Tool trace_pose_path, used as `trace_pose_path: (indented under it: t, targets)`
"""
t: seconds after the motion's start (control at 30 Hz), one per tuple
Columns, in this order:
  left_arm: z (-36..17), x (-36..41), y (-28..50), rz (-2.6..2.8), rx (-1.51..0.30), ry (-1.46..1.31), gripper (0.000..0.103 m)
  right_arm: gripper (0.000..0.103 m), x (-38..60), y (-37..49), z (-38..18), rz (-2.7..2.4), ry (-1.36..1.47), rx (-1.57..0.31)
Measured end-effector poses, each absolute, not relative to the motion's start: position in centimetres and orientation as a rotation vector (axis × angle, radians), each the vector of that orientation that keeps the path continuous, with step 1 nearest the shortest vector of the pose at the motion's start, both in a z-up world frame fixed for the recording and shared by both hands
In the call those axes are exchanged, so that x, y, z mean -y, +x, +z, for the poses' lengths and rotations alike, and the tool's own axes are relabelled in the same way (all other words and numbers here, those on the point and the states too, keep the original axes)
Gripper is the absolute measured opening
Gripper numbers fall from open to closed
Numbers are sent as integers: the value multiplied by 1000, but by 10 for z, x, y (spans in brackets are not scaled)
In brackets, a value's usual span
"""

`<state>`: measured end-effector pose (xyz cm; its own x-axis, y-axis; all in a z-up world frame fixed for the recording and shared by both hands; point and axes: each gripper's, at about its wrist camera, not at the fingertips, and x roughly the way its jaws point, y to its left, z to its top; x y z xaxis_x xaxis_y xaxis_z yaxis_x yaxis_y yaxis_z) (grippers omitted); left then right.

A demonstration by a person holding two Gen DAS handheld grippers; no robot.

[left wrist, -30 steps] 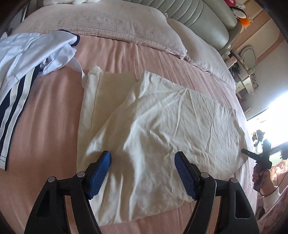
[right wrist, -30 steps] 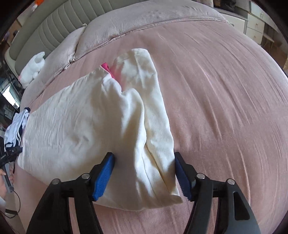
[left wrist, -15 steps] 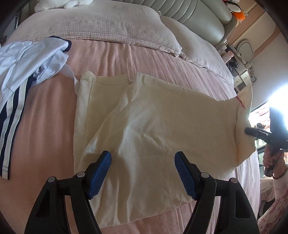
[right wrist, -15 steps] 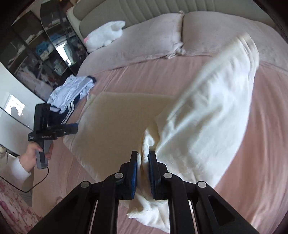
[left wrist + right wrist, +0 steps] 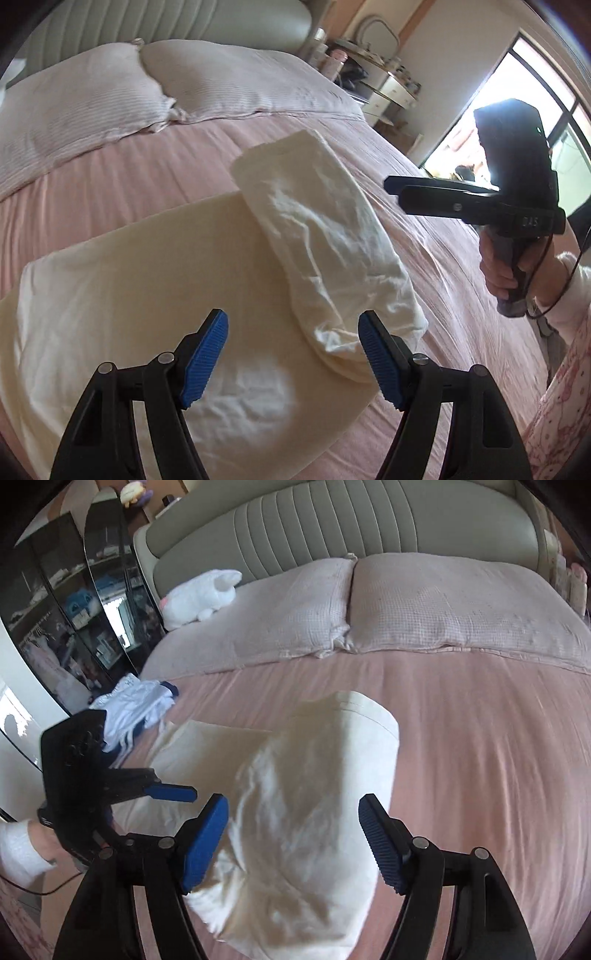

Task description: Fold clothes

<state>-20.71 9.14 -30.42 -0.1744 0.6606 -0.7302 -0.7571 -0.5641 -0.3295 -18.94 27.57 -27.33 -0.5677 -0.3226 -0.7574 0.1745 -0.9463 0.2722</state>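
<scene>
left wrist view: the cream garment lies on the pink bed, one side folded over. left claw and right claw both gape wide above it, holding nothing.

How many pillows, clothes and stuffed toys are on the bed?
Pillows: 2 (left pillow, right pillow)
Clothes: 2 (cream garment, blue-and-white garment)
Stuffed toys: 1 (white plush)
Total: 5

"DAS" on the right gripper
</scene>
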Motion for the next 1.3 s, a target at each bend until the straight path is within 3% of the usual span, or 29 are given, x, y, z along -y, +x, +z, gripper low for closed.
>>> trace_pose_path:
  t: [0.2, 0.3, 0.4, 0.5, 0.57, 0.7, 0.8, 0.93, 1.0, 1.03, 1.23, 1.3]
  targets:
    - [-300, -147, -196, 1708, -229, -985, 72, 69, -307, -224, -279, -2724, 1293, 96]
    - [-334, -150, -197, 1689, -286, -1122, 70, 68, -296, -244, -313, -2670, 1388, -150]
    - [-354, -117, -185, 1748, -312, -1147, 64, 69, -306, -257, -339, -2621, 1455, -136]
    - [-348, -111, -172, 1770, -369, -1145, 65, 76, -310, -256, -347, -2667, 1466, -72]
    - [-333, -116, -174, 1746, -396, -1152, 65, 76, -312, -244, -334, -2709, 1418, -25]
    - [-288, -125, -181, 1841, -461, -888, 65, 76, -342, -202, -286, -2892, 1158, 228]
    - [-292, -151, -197, 1812, -503, -868, 65, 76, -337, -203, -294, -2868, 1229, 51]
    - [-338, -163, -178, 1763, -460, -1034, 65, 76, -326, -212, -337, -2774, 1410, -82]
    - [-346, -155, -154, 1823, -471, -988, 65, 83, -334, -210, -340, -2772, 1425, 1]
    - [-343, -153, -153, 1819, -456, -1000, 65, 91, -337, -208, -338, -2776, 1420, 31]
    - [-306, -158, -180, 1853, -447, -958, 67, 85, -342, -183, -312, -2787, 1282, 166]
    - [-308, -171, -198, 1887, -542, -928, 67, 85, -320, -174, -317, -2747, 1297, 23]
